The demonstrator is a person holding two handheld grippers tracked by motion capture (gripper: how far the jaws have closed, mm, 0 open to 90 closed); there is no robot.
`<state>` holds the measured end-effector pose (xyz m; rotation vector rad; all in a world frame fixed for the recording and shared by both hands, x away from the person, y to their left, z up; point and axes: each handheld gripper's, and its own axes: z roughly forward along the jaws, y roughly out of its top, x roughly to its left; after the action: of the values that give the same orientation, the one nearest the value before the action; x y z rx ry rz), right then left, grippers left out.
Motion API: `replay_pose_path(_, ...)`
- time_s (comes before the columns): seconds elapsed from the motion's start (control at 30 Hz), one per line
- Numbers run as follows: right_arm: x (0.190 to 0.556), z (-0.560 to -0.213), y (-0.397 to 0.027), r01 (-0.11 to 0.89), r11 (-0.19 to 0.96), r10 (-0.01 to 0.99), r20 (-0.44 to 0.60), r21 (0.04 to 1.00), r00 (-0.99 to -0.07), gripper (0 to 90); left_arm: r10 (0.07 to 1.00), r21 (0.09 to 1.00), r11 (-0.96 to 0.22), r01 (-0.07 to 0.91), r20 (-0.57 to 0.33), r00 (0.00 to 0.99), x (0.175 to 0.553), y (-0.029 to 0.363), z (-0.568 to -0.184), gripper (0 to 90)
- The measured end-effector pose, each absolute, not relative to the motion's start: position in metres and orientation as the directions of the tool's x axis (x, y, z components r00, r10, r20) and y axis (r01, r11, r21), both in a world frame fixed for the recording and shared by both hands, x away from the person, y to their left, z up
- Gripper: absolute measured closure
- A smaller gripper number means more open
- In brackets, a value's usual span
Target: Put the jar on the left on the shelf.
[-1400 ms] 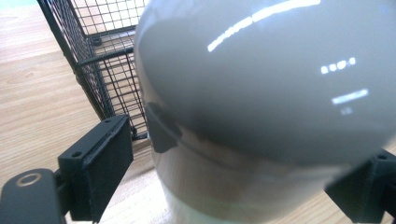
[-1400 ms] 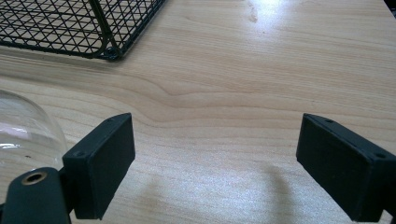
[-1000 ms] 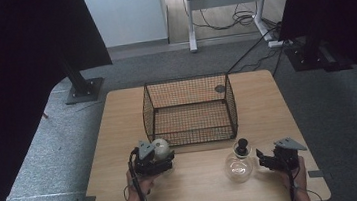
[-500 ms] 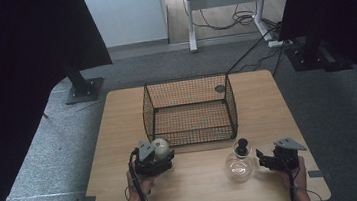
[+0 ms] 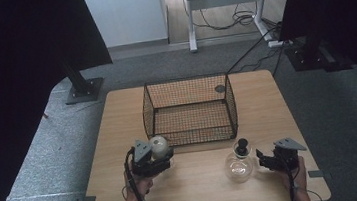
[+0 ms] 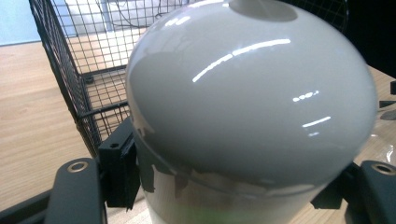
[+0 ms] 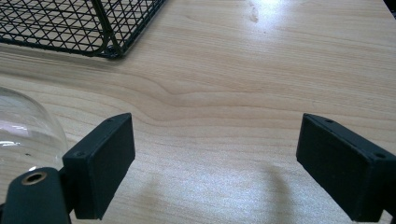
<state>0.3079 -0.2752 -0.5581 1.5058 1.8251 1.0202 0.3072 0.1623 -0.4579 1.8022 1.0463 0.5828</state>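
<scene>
Your left hand-held gripper [image 5: 158,155] is clamping a rounded, glossy grey-white vessel [image 6: 252,102], the jaws having just been closing until their pads are pressing its lower sides. You are holding it near the front left corner of the wire basket [image 5: 187,110], over the bench [image 5: 115,137]. It is looking like glazed ceramic: stiff, slick and probably breakable, with some weight to it, so you are doing well to grip low on the body where the sides narrow, not on the dome, where pads would likely slide off. Your right hand-held gripper [image 7: 215,158] is standing wide open with nothing between its jaws, resting just right of a clear glass flask [image 5: 239,167] with a dark stopper. The basket's near wall is standing directly ahead of the vessel, so you would need to be lifting above its rim. The flask is sitting well apart to the right.
</scene>
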Motion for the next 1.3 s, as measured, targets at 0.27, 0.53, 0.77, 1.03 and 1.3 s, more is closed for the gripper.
replay_pose_path(0.27,0.308,-0.558,-0.275,0.552,0.083,0.975,0.047,0.83,-0.218,11.3,0.847,0.901,-0.196,0.388,-0.044,0.529,0.304,0.163,-0.447,27.3)
replay_pose_path(0.53,0.308,-0.558,-0.275,0.55,0.083,0.975,0.046,0.831,-0.217,11.3,0.843,0.906,-0.207,0.368,-0.025,0.537,0.302,0.162,-0.434,27.3)
replay_pose_path(0.77,0.308,-0.558,-0.275,0.55,0.081,0.975,0.048,0.832,-0.215,11.3,0.843,0.911,-0.204,0.358,-0.023,0.538,0.302,0.162,-0.426,27.3)
replay_pose_path(1.03,0.307,-0.558,-0.275,0.549,0.083,0.975,0.046,0.832,-0.217,11.3,0.841,0.911,-0.207,0.357,-0.02,0.54,0.304,0.161,-0.419,27.3)
replay_pose_path(1.3,0.308,-0.558,-0.275,0.55,0.087,0.975,0.042,0.831,-0.218,11.3,0.838,0.914,-0.215,0.343,-0.008,0.546,0.307,0.16,-0.411,27.3)
